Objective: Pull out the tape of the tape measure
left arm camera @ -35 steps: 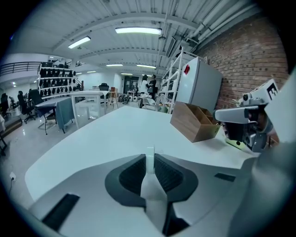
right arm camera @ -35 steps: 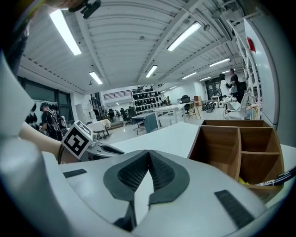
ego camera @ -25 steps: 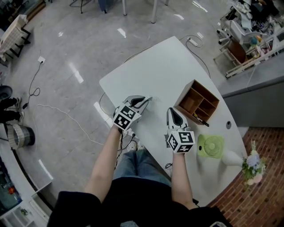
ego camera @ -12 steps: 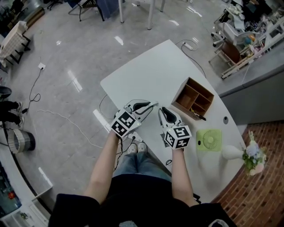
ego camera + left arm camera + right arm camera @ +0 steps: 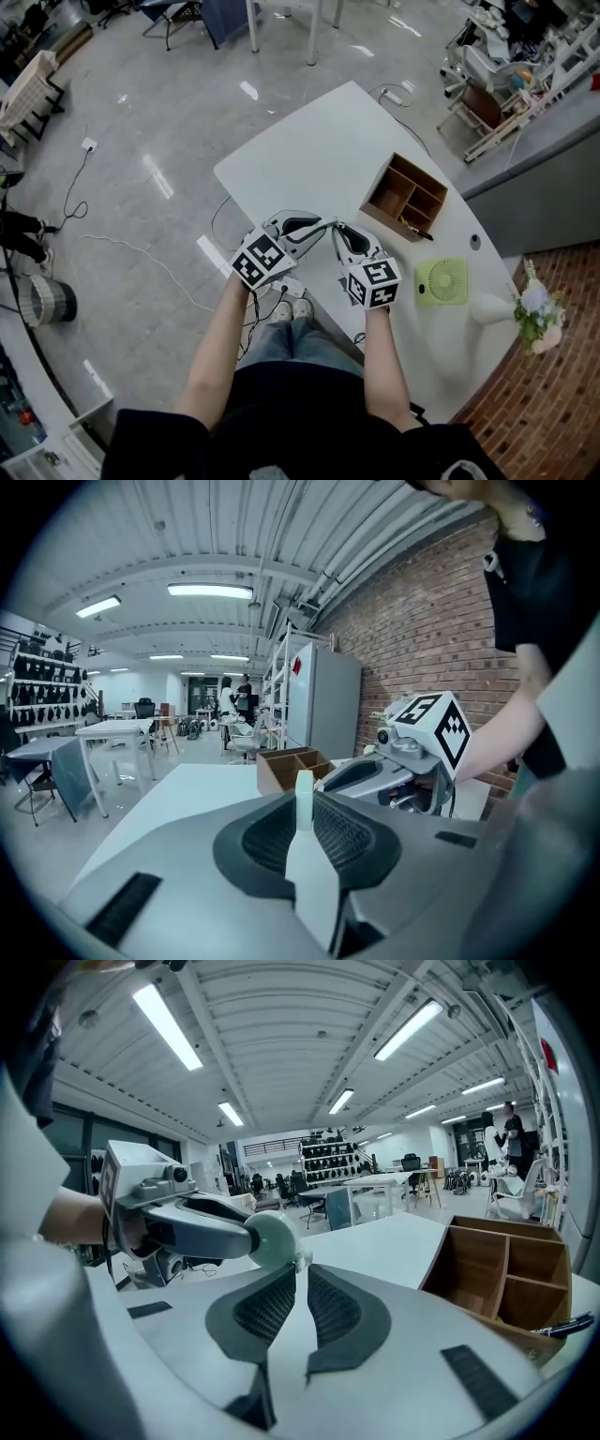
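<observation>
My left gripper [image 5: 322,223] is shut on the pale green tape measure [image 5: 272,1239], a round case held over the near edge of the white table [image 5: 319,155]. In the left gripper view the case shows edge-on as a pale slab [image 5: 306,850] between the dark pads. My right gripper [image 5: 337,230] points at it from the right, tip to tip. Its jaws are opening and stand a narrow gap apart [image 5: 302,1277]. The small tape tab [image 5: 301,1261] sits just past their tips, and the pads press on nothing.
A wooden compartment box [image 5: 404,198] stands right of the grippers, with a dark pen [image 5: 421,234] at its near corner. A green fan [image 5: 441,281] and a white vase with flowers [image 5: 520,319] lie farther right. Cables run off the table's far end [image 5: 398,94].
My right gripper has moved left until its tips meet the left gripper's tips. Its jaws have gone from shut to slightly apart. The left gripper keeps its hold.
</observation>
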`<state>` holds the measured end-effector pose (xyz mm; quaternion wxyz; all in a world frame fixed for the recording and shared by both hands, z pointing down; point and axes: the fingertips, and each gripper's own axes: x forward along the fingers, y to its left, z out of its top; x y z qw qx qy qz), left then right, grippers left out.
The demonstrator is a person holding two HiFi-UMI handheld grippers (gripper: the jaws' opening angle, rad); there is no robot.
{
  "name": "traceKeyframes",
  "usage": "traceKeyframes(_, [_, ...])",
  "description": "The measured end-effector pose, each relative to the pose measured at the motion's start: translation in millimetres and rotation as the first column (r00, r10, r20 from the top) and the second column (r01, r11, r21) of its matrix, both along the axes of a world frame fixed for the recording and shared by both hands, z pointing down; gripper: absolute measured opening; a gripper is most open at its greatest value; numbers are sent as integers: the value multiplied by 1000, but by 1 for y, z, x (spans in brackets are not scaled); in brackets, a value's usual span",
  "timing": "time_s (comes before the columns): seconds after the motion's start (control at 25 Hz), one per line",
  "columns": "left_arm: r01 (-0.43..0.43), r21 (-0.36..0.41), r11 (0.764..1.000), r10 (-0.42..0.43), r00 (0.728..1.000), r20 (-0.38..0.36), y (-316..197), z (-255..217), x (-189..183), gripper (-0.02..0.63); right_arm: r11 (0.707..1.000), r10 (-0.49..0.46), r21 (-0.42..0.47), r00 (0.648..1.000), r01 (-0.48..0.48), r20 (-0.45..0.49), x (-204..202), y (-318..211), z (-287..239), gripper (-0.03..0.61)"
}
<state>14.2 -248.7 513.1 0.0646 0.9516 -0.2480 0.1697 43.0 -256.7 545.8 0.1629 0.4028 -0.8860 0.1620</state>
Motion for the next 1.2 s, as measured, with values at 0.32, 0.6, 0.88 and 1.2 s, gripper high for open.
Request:
traceKeyframes(0.32, [-7, 12, 1000, 7, 1000, 24, 9, 1, -5, 69, 996, 36, 87, 988, -23, -151, 21, 8, -2, 3])
traceKeyframes(0.6, [-15, -2, 1000, 15, 999, 35, 17, 8, -10, 69, 991, 99, 106, 974, -79, -205, 50, 17, 4, 3])
traceKeyframes(0.88, [-44, 2, 999, 44, 997, 68, 24, 14, -9, 69, 979, 188, 126, 947, -160, -260, 84, 22, 8, 3])
traceKeyframes(1.2, [-67, -11, 998, 68, 994, 90, 28, 24, -14, 69, 961, 272, 140, 914, -239, -303, 124, 37, 14, 3])
